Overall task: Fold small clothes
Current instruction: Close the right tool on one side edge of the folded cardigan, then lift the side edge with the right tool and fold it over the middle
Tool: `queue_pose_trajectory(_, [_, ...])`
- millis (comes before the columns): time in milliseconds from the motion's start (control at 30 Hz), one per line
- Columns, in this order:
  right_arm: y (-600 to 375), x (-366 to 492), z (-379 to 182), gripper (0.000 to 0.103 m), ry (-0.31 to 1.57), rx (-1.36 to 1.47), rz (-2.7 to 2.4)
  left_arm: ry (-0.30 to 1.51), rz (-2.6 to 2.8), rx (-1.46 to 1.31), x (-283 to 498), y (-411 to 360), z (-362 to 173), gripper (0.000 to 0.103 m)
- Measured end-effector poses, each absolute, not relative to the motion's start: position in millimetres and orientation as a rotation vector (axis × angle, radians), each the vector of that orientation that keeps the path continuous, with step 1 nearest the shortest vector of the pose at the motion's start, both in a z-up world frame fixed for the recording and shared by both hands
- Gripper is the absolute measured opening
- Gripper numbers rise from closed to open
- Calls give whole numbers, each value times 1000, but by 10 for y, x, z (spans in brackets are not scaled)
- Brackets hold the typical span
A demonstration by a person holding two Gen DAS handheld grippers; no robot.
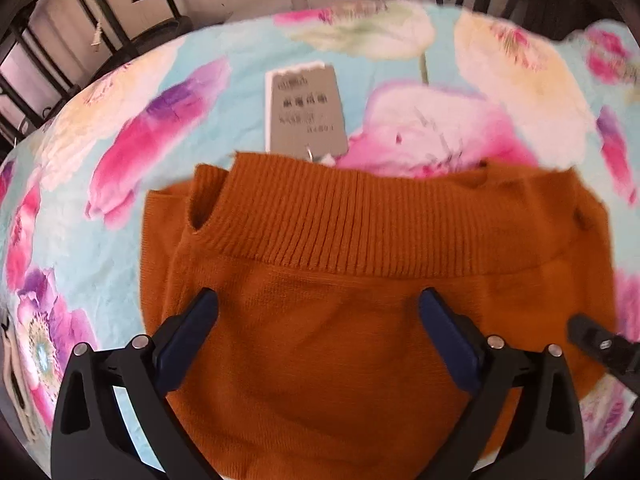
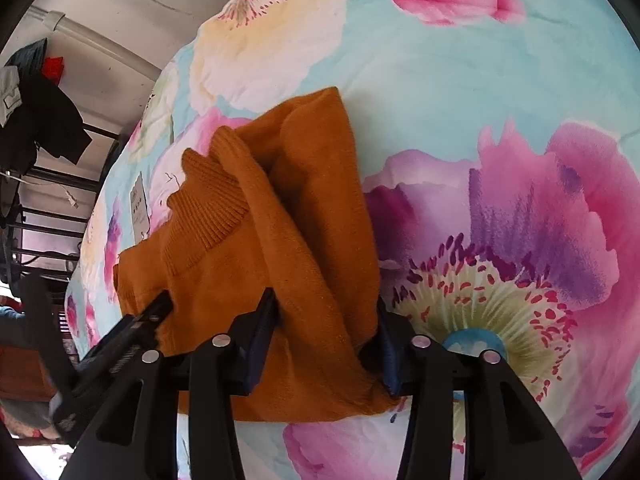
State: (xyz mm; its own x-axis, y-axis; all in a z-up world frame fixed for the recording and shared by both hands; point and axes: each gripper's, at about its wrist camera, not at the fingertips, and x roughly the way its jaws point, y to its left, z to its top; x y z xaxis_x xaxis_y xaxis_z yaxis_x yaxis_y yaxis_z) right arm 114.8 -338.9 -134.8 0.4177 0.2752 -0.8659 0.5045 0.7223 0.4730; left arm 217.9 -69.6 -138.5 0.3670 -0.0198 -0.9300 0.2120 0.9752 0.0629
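**Sweater under both claws**

Rust-orange knit sweater (image 1: 340,300) lies mid-frame on floral turquoise bedsheet (image 1: 132,220), grey paper tag (image 1: 306,114) just above its collar. Left gripper (image 1: 318,312) wide open over the body, holding nothing. Right gripper (image 2: 326,332) partly open, a sweater fold betw. the fingers; can't tell if pads press.

Sweater (image 1: 340,280) lies on the bedsheet (image 1: 120,208). Paper tag (image 1: 306,114) lies on the sheet just beyond the sweater's ribbed collar (image 1: 340,216). A folded sleeve (image 2: 280,220) lies across the sweater's body, collar to its left.
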Motion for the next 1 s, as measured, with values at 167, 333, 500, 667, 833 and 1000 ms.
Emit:
queue_pose_trajectory(167, [-3277, 1111, -1122, 23, 1103, 760, -171, 1233, -152, 167, 2124, -660, -1413, 98])
queue_pose_trajectory(333, [-3168, 1032, -839, 21, 1041, 749, -153, 1253, -163, 127, 1918, -666, -1372, 97])
queue_pose_trajectory(500, [-2930, 999, -537, 20, 991, 655, -89, 1239, -214, 131, 1770, -769, -1174, 97])
queue_pose_trajectory(667, [-2676, 1025, -345, 20, 966, 590, -36, 1224, -210, 168, 1753, -799, -1073, 97])
queue_pose_trajectory(833, [-2311, 1115, -226, 21, 962, 498, 10, 1212, -196, 164, 1893, -528, -989, 97])
queue_pose_trajectory(1000, [-2072, 1217, -131, 21, 950, 452, 32, 1222, -181, 120, 1956, -256, -884, 93])
